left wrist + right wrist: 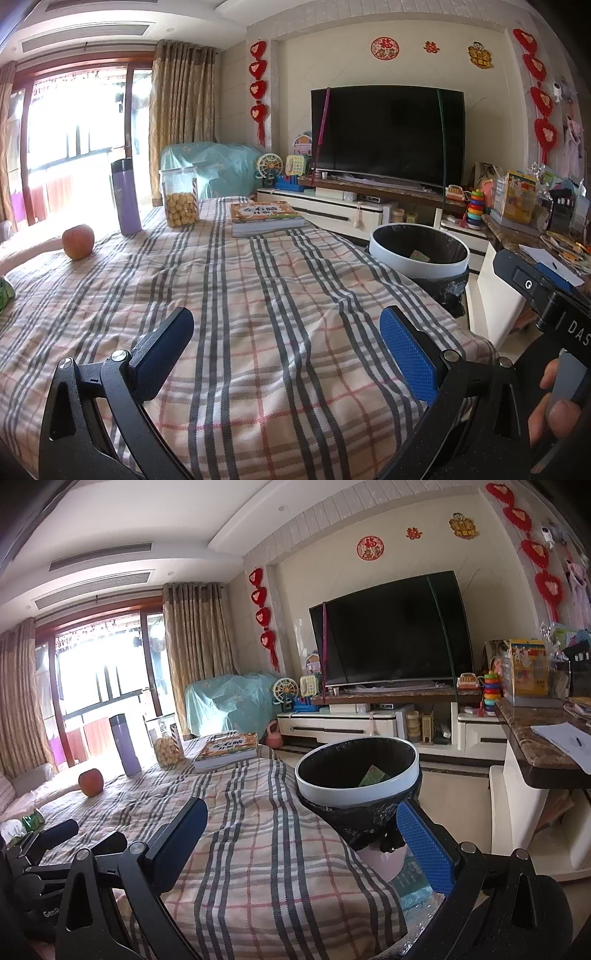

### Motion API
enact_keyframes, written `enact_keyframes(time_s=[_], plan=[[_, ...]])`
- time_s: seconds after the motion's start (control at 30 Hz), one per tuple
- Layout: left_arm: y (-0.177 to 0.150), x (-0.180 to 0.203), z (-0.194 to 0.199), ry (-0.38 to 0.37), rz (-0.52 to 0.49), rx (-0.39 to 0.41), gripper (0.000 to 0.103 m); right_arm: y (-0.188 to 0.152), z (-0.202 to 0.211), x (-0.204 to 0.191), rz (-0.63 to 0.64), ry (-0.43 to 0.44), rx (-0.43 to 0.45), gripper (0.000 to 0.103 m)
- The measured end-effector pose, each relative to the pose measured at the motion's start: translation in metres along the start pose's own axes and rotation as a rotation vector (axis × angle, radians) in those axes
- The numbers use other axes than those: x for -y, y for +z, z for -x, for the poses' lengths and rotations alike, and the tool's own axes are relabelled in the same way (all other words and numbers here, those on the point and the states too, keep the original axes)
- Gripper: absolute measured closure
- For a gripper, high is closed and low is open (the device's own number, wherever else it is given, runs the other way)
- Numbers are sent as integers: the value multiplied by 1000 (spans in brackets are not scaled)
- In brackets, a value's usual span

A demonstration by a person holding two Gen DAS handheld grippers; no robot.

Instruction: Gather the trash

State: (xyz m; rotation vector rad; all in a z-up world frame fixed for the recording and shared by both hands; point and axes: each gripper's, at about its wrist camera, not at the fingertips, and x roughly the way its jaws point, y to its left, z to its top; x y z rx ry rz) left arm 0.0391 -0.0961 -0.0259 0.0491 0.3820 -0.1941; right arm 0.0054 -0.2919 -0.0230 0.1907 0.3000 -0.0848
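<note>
A white-rimmed trash bin (419, 254) lined with a black bag stands off the table's right edge; a green wrapper (373, 776) lies inside it, and the bin also shows in the right wrist view (354, 794). A green wrapper (32, 820) lies at the table's far left, also at the left edge in the left wrist view (5, 293). My left gripper (288, 354) is open and empty over the plaid cloth. My right gripper (301, 843) is open and empty near the table's right edge, close to the bin. The left gripper's fingers (55, 834) show low at left.
On the plaid table (258, 295) stand an apple (77, 242), a purple flask (125, 195), a jar of round snacks (180, 197) and books (266, 218). A TV stand with toys (369, 206) and a marble counter (535, 738) lie beyond and to the right.
</note>
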Motion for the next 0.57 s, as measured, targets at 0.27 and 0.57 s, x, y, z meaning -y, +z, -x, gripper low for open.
enact_keyframes(time_s=[0.27, 0.57], plan=[[2, -6, 0, -4, 5, -5, 0, 5, -5, -6, -7, 7, -28, 0], [10, -18, -3, 3, 41, -15, 0, 13, -13, -12, -15, 25, -56, 0]])
